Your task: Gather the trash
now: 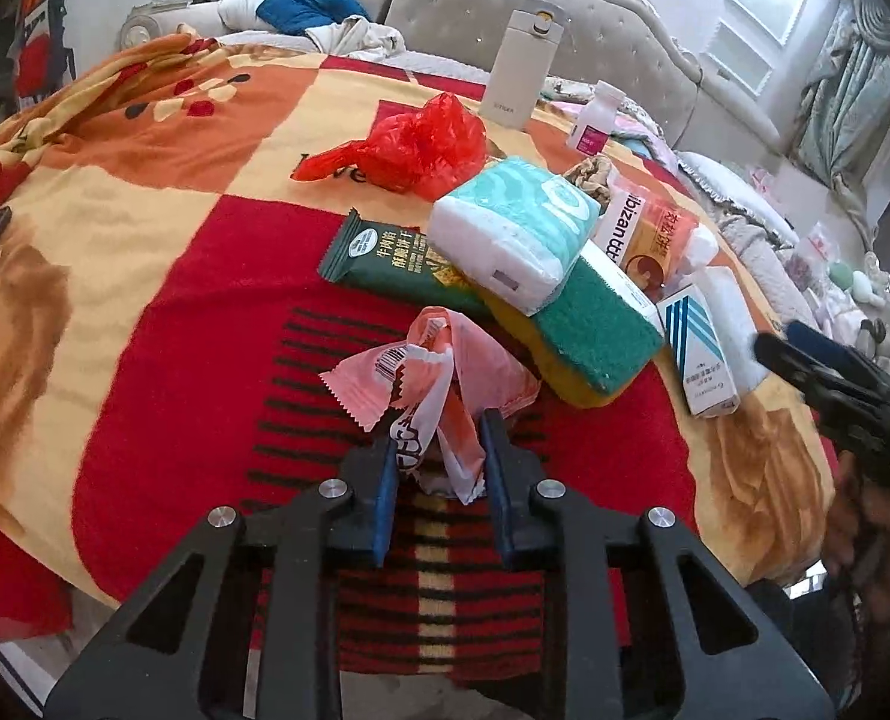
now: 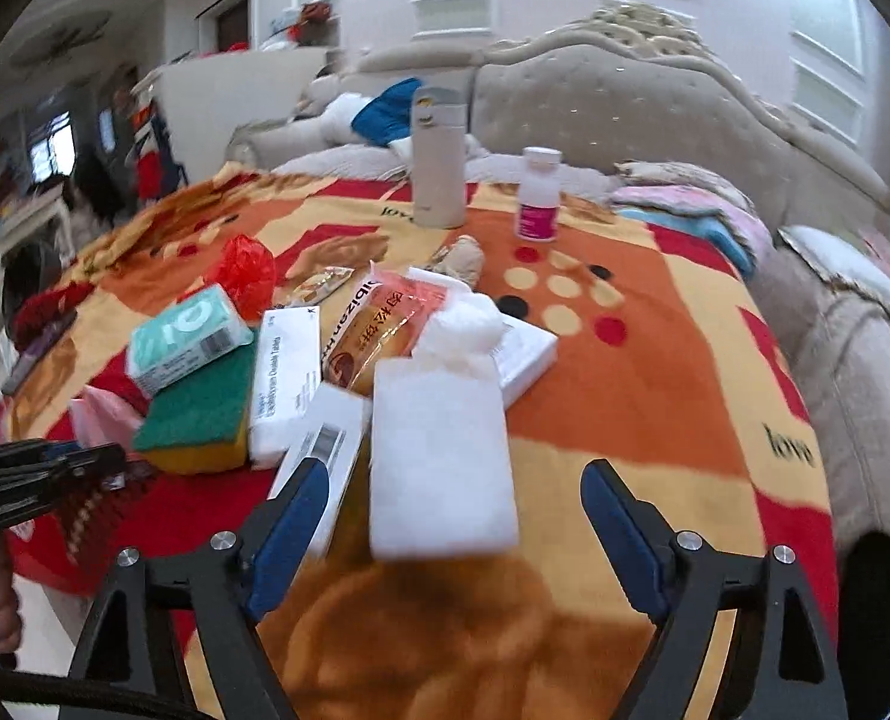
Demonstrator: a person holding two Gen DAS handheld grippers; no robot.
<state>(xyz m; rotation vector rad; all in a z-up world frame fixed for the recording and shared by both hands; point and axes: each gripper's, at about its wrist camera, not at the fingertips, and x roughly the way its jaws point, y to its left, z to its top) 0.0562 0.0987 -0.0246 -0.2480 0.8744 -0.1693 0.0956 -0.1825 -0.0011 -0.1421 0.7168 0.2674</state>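
My left gripper (image 1: 439,450) is clamped on the crumpled pink wrapper (image 1: 439,378), which sits at six o'clock on the red patch of the blanket (image 1: 163,330), the plastic bunched between the blue pads. My right gripper (image 2: 454,516) stands spread, nothing pressed; the white foam block (image 2: 442,456) lies between its fingers, the small white box (image 2: 325,450) touching the left finger. To lift well, I judge the wrapper should come straight up, clear of the green-and-yellow sponge (image 1: 589,336) at two o'clock, so nothing drags. For the right side, I'd centre on one piece of trash before squeezing, not two. Farther out, at twelve, the teal tissue pack (image 1: 517,228) rests on the sponge, beside the green snack packet (image 1: 385,264). Beyond lies the red plastic bag (image 1: 409,150), likely trash too, then the white flask (image 1: 520,60) near the headboard.
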